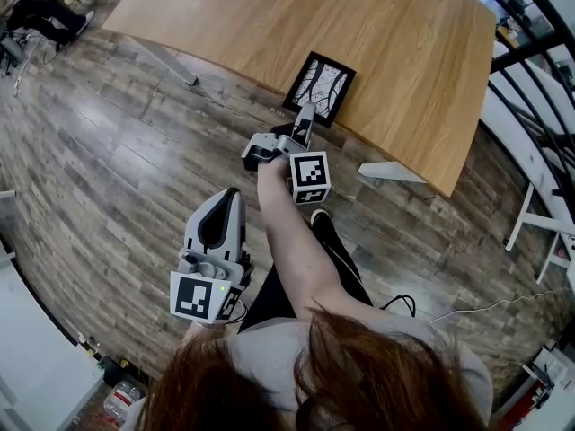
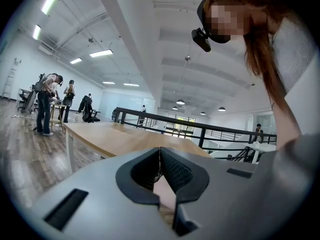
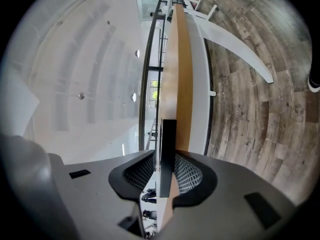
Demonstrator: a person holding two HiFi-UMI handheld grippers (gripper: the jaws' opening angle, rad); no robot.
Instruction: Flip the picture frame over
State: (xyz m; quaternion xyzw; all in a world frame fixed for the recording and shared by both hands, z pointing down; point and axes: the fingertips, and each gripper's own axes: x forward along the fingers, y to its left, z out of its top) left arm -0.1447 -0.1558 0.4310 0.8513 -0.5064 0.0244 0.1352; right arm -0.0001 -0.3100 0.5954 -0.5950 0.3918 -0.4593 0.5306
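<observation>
A black picture frame with a branch picture facing up lies at the near edge of the wooden table. My right gripper reaches to the frame's near edge, turned on its side. In the right gripper view the frame runs edge-on between the pads, parallel to the table top, and my right gripper is shut on it. My left gripper hangs back over the floor, away from the table. Seen from its own camera, the left gripper is shut with nothing in it.
White table legs stand under the near corner. A white bench and a black railing run along the right. A cable lies on the wood floor. People stand far off beside the table's other end.
</observation>
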